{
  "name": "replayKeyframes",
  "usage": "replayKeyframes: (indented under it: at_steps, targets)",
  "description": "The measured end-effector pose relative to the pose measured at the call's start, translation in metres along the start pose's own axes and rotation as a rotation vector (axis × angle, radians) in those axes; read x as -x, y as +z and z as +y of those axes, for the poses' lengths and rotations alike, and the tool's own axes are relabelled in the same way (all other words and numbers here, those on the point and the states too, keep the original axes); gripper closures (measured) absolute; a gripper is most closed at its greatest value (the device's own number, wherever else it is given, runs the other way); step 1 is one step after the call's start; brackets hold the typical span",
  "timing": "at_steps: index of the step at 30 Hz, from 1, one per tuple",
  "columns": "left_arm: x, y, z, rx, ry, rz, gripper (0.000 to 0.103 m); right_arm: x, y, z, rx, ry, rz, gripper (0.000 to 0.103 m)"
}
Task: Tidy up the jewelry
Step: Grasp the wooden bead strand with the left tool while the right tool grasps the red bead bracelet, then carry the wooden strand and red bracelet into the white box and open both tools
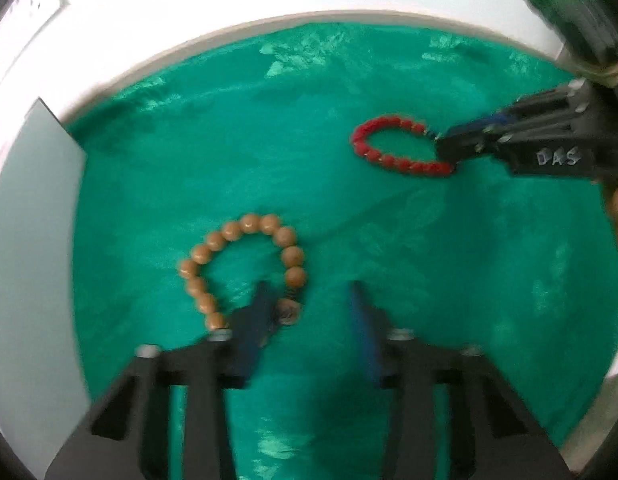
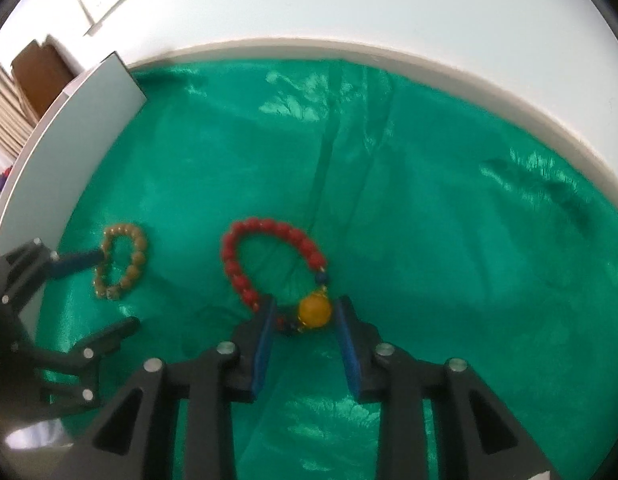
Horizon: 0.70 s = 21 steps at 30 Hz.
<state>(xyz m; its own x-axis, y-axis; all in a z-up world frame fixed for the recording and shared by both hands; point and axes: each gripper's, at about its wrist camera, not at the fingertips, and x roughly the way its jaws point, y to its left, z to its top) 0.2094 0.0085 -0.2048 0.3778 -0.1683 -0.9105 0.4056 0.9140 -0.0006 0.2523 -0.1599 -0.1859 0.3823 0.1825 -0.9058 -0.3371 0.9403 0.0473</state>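
Observation:
A tan wooden bead bracelet lies on the green cloth. My left gripper is open over its near end, the left finger inside the loop near the knot bead. A red bead bracelet lies farther right. In the right wrist view the red bracelet has a big yellow bead that sits between the open fingers of my right gripper, not clamped. The tan bracelet shows to the left there, with the left gripper at it.
A white box wall stands at the left edge of the cloth; it also shows in the right wrist view. A white rim bounds the cloth at the back. The cloth is wrinkled, with folds at right.

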Motion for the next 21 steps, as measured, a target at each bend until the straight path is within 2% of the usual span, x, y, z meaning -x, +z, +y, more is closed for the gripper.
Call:
replayKeyframes:
  at_steps: [1, 2, 7, 12, 15, 21]
  targets:
    - [0.0, 0.0, 0.001, 0.01, 0.002, 0.003, 0.089, 0.001, 0.0, -0.001, -0.013, 0.012, 0.007, 0.085]
    - [0.0, 0.001, 0.004, 0.024, -0.004, 0.008, 0.09, 0.002, 0.0, -0.001, -0.023, 0.025, 0.006, 0.085]
    - [0.017, -0.002, 0.031, 0.19, -0.118, -0.006, 0.091, 0.042, -0.004, -0.002, -0.02, 0.086, -0.056, 0.085]
    - [0.055, -0.009, 0.06, 0.375, -0.216, -0.066, 0.091, 0.08, -0.006, -0.003, -0.026, 0.128, -0.101, 0.085]
    - [0.08, -0.011, 0.069, 0.449, -0.242, -0.099, 0.091, 0.097, -0.01, -0.004, -0.034, 0.156, -0.114, 0.085]
    - [0.126, -0.019, 0.072, 0.512, -0.234, -0.135, 0.091, 0.12, -0.017, 0.0, -0.043, 0.204, -0.131, 0.085]
